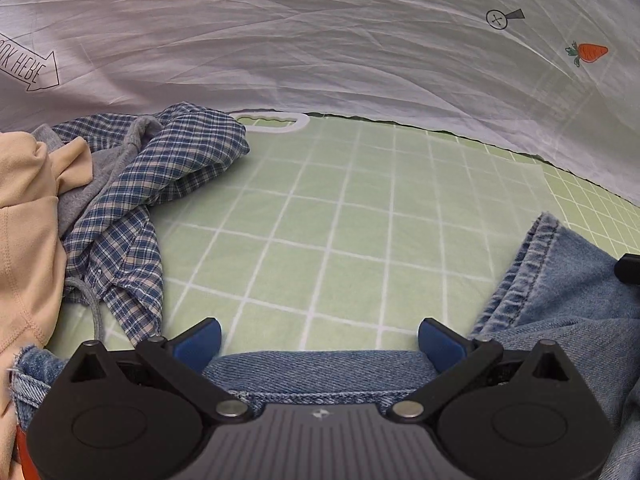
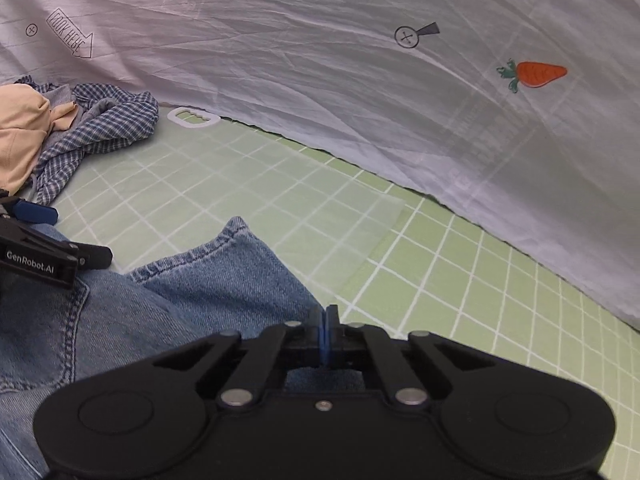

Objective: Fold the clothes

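Green grid sheet (image 1: 332,216) — jeans (image 2: 168,304), heaped clothes (image 1: 100,184), white ring (image 2: 193,118).

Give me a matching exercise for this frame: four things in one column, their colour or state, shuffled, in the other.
Things:
1. jeans
2. left hand-held gripper
3. right hand-held gripper
4. carrot print

States:
A. orange, on the white sheet
B. jaws wide apart
C. blue denim, lying on the green mat
D. jaws closed together

Pairs: 1-C, 2-B, 3-D, 4-A
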